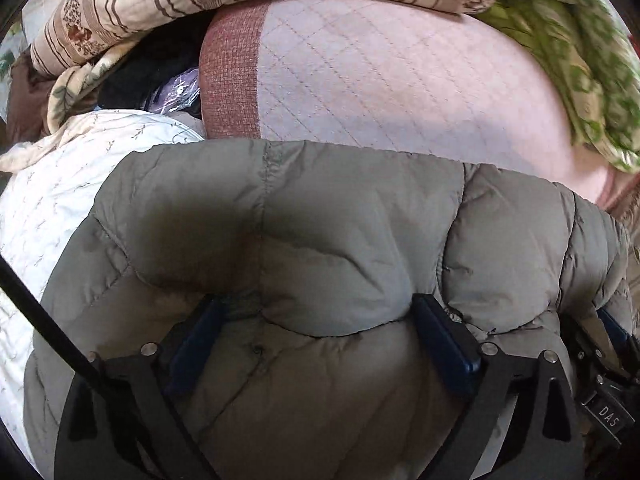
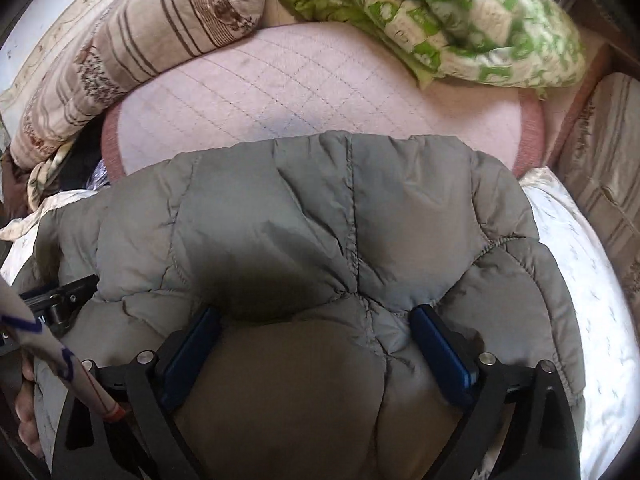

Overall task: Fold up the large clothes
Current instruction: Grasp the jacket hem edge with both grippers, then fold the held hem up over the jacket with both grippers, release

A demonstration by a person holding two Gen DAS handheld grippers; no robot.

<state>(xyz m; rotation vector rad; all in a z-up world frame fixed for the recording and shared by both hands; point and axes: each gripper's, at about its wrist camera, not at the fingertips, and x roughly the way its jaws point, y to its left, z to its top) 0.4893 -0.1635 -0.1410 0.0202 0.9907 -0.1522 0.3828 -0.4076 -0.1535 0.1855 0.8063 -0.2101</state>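
Observation:
A grey-green puffer jacket (image 1: 320, 216) lies bunched on the bed and fills the lower half of both views; it also shows in the right wrist view (image 2: 320, 208). My left gripper (image 1: 320, 312) is wide open, its blue pads (image 1: 444, 336) pressed into the padding on either side of a bulge of jacket. My right gripper (image 2: 316, 320) is also wide open, its blue pads (image 2: 440, 344) set around a puffy fold near a seam. The right gripper's edge shows at the far right of the left view (image 1: 608, 360); the left gripper's body shows at the left of the right view (image 2: 52, 304).
A pink quilted mat (image 1: 400, 88) lies beyond the jacket. A brown striped quilt (image 1: 160, 0) and a green leaf-print blanket (image 2: 460, 20) are piled at the back. A white floral sheet (image 1: 60, 200) lies underneath. Dark clothes (image 1: 152, 64) sit at far left.

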